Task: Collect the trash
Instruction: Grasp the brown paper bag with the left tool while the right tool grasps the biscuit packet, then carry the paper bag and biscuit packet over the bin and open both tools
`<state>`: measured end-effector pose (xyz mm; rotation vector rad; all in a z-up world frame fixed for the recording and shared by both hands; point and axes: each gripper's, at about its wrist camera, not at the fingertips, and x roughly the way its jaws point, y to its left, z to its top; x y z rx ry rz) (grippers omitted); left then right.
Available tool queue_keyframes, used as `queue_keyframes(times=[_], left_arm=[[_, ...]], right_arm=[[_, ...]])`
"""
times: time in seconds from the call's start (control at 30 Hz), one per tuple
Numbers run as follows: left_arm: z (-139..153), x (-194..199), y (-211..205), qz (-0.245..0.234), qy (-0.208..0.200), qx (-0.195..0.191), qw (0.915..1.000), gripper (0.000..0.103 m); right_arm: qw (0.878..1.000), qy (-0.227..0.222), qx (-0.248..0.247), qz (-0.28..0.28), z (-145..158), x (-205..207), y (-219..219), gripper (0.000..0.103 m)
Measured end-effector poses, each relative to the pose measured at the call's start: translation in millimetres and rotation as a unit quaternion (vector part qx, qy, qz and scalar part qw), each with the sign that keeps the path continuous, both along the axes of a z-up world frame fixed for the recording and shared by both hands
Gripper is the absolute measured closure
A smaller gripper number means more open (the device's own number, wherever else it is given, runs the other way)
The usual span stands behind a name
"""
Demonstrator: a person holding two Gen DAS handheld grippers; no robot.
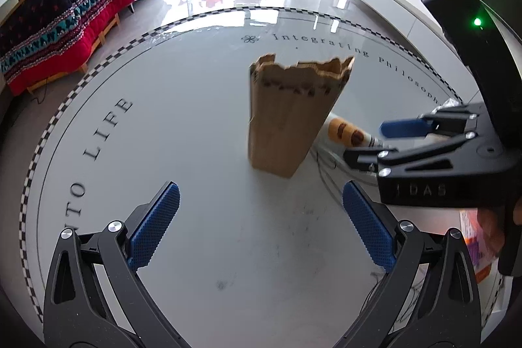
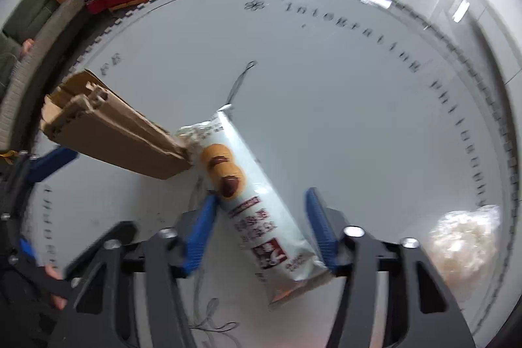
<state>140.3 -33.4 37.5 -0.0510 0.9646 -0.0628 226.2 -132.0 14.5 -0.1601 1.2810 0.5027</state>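
Left wrist view: left gripper (image 1: pixel 261 227) nearest, jaws spread wide, empty, above table (image 1: pixel 195 119). Paper bag (image 1: pixel 290 116) stood upright just ahead; biscuit packet (image 1: pixel 350 134) beyond it to right, right gripper (image 1: pixel 368 142) nearer.

Right wrist view: right gripper (image 2: pixel 261 234) straddled biscuit packet (image 2: pixel 254 204), long axis running diagonally away between half-spread jaws; left pad looked touching, right pad contact unclear. Far end touched paper bag (image 2: pixel 114 136).

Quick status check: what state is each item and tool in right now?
Brown paper bag: upright, top open.
White biscuit wrapper: lying on the table, between the right tool's pads.
Crumpled clear plastic: loose on the table.
Left tool: open, empty.
Right tool: around the wrapper, grip unclear.
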Motion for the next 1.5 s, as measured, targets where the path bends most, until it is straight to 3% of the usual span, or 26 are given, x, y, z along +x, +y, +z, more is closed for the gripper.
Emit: queue_keyframes(times=[0.1, 0.3, 0.5, 0.53, 0.57, 0.6, 0.77, 1.03, 1.5], left_arm=[[-1.3, 10.8, -7.4, 0.000, -0.006, 0.012, 0.9999, 0.006], [-2.0, 22.7, -12.7, -0.001, -0.027, 0.039, 0.9989, 0.006], [-7.1, 35.4, -10.7, 0.012, -0.045, 0.020, 0.9987, 0.008], [-7.5, 36.8, -8.9, 0.015, -0.049, 0.015, 0.9986, 0.023], [-8.8, 37.7, -6.6, 0.014, -0.047, 0.010, 0.9988, 0.051], [-10.7, 39.9, -4.7, 0.013, -0.038, -0.003, 0.9992, 0.061], [-7.2, 30.7, 0.6, 0.015, -0.035, -0.021, 0.9991, 0.063], [16.7, -17.3, 11.2, 0.014, -0.043, -0.033, 0.9984, 0.063], [47.7, -143.0, 47.4, 0.028, -0.056, -0.054, 0.9966, 0.063]], right_arm=[[0.999, 0.000, 0.017, -0.030, 4.5, 3.9, -11.3, 0.069], [0.993, -0.052, 0.032, -0.100, 25.1, -4.9, -50.9, 0.069], [0.989, -0.058, 0.071, -0.112, 37.4, -21.0, -65.4, 0.069], [0.990, -0.061, 0.070, -0.111, 40.0, -19.2, -63.4, 0.069], [0.990, -0.064, 0.069, -0.110, 41.7, -22.7, -63.2, 0.069], [0.990, -0.065, 0.069, -0.108, 43.1, -25.6, -61.3, 0.069], [0.989, -0.070, 0.078, -0.105, 52.0, -40.6, -59.8, 0.069], [0.988, -0.071, 0.088, -0.102, 65.2, -76.3, -48.0, 0.069], [0.987, -0.070, 0.125, -0.067, 96.0, -182.7, 1.3, 0.069]])
